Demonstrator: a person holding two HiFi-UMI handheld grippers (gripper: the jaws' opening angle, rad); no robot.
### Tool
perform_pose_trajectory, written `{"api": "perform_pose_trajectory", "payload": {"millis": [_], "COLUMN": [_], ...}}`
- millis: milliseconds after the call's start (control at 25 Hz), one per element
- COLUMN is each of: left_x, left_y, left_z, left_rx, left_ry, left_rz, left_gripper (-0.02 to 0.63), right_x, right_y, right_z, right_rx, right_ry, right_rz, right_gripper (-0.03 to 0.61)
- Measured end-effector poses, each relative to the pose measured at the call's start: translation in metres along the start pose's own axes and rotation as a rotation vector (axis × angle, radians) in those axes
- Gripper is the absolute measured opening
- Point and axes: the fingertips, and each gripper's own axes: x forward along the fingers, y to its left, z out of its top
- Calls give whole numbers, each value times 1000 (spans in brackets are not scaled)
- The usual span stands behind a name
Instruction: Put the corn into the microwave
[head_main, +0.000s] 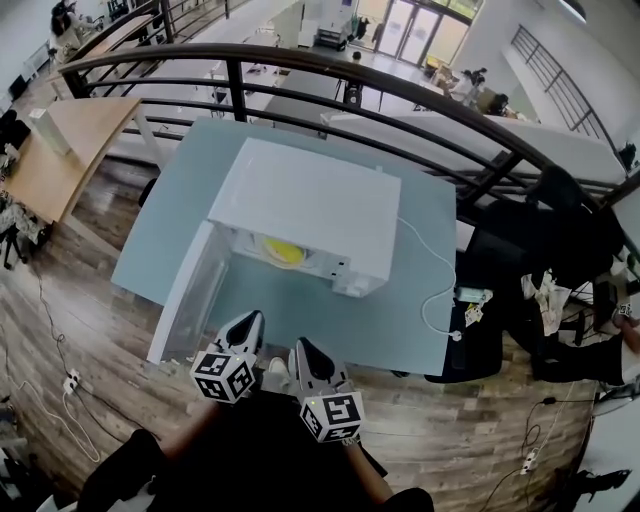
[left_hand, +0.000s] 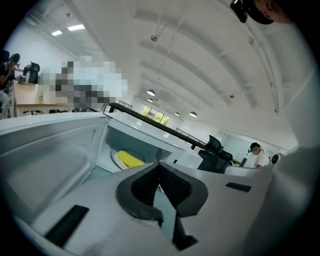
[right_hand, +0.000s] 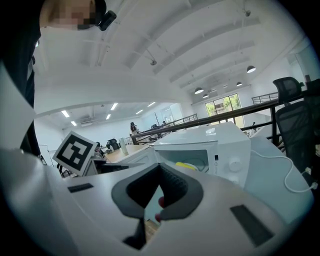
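Observation:
The white microwave (head_main: 310, 200) stands on a grey-blue table (head_main: 330, 320) with its door (head_main: 190, 295) swung open to the left. The yellow corn (head_main: 283, 251) lies inside it on a pale plate. It also shows in the left gripper view as the corn (left_hand: 130, 159), and in the right gripper view as the corn (right_hand: 186, 165). Both grippers hover side by side at the table's front edge, clear of the microwave. My left gripper (head_main: 248, 322) is shut and empty. My right gripper (head_main: 303, 347) is also shut with nothing in it.
A white cable (head_main: 435, 290) runs from the microwave to a plug near the table's right front corner. Black office chairs (head_main: 560, 230) stand to the right, and a dark railing (head_main: 400, 75) runs behind the table. The floor is wooden, with cables on it.

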Motion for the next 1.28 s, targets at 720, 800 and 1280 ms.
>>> {"api": "perform_pose_trajectory", "payload": {"millis": [720,800,1280], "left_x": [-42,-43,-45], "left_y": [-27,-27,-27], "left_z": [26,29,28], "left_rx": [109,116,115], "left_ry": [-117,-127,-131], "left_rz": [-89,-87,-83], "left_gripper": [3,3,3], "right_x": [-29,-29,-25], "right_y": [-6,-4,2], "right_z": [32,35,35], "right_rx": [-48,-60,-80], "right_ry": [-121,-127,-114], "right_rz": [-67,-65,-46], "right_gripper": [8,8,8]}}
